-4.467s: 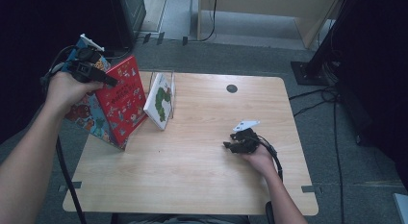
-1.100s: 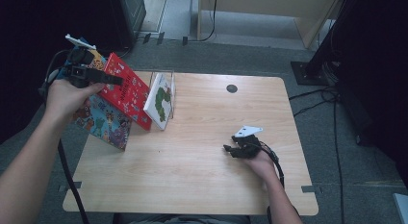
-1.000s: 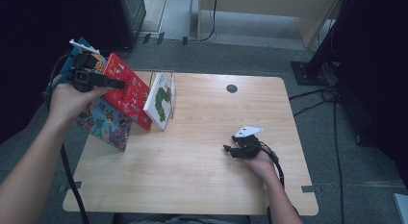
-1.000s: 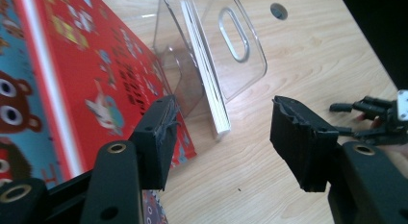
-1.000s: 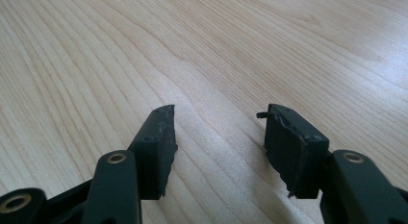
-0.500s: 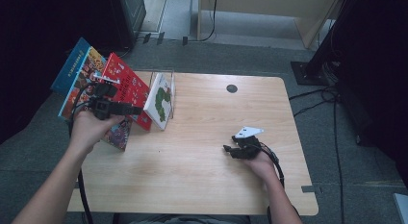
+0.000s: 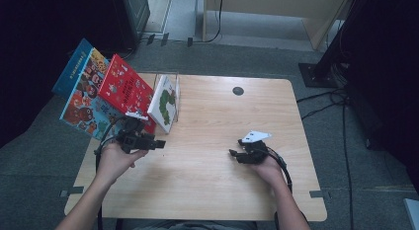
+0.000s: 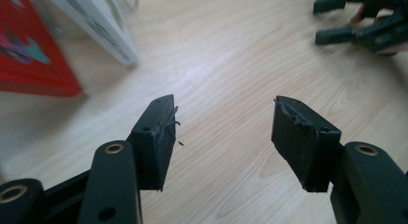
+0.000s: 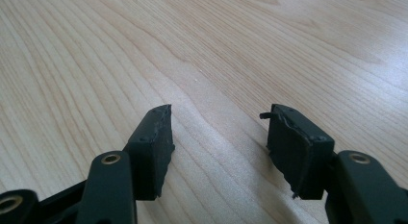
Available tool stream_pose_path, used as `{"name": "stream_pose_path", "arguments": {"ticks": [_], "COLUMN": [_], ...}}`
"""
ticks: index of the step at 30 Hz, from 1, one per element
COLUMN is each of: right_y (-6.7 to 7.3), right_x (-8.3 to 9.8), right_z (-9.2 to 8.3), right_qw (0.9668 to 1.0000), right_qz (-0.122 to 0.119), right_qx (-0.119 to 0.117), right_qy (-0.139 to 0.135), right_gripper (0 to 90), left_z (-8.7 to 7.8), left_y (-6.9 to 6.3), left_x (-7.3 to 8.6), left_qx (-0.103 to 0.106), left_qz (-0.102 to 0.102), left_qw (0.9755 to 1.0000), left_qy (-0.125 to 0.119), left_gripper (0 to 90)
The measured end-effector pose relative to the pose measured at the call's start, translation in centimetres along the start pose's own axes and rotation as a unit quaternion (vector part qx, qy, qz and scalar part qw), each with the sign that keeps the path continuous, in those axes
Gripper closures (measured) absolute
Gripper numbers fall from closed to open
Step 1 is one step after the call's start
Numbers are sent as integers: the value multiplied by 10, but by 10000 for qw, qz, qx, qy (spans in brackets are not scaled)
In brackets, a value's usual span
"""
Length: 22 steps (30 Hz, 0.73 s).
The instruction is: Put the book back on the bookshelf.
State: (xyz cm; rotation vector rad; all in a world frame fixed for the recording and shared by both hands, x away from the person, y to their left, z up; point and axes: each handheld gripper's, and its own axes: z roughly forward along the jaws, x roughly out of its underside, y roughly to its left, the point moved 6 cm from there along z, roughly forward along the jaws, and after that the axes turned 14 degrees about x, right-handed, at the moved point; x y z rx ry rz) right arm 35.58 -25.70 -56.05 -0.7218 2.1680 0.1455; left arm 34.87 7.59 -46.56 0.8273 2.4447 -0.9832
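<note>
Both the left gripper (image 8: 223,132) and right gripper (image 9: 219,144) are held wide open, empty. The red picture book (image 8: 29,56), left of the left jaws, is judged stiff, light, and best pinched at its edge.

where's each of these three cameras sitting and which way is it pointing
High view: sits above the person's side, looking forward and down on the wooden table; both forearms enter from below, with the left gripper and right gripper.
Left gripper view: rides the left gripper, looking low across the table past its open fingers toward the red book and white book.
Right gripper view: rides the right gripper, open fingers over bare wood.
Shared: the left gripper view and high view both show the right gripper.
</note>
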Motion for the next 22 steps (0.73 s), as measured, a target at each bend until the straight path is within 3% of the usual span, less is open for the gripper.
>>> {"name": "stream_pose_path", "arguments": {"ticks": [6, 11, 16, 22], "right_y": [1, 1, 2, 4], "right_x": [0, 1, 2, 1], "right_z": [0, 0, 1, 1], "right_qw": [10000, 9999, 9999, 9998], "right_qz": [2, -51, -58, -109], "right_qx": [-17, -62, -78, -141], "right_qy": [-31, -109, -114, -91], "right_gripper": [396, 369, 359, 298], "left_z": [25, 39, 44, 42], "left_y": [5, 9, 13, 18], "left_x": [17, 30, 39, 45], "left_qx": [117, 8, 123, 27], "left_qz": [20, 149, 66, 144], "left_qw": [9999, 9997, 9998, 9998], "left_qy": [74, 214, 156, 109], "left_gripper": [419, 414, 410, 400]}}
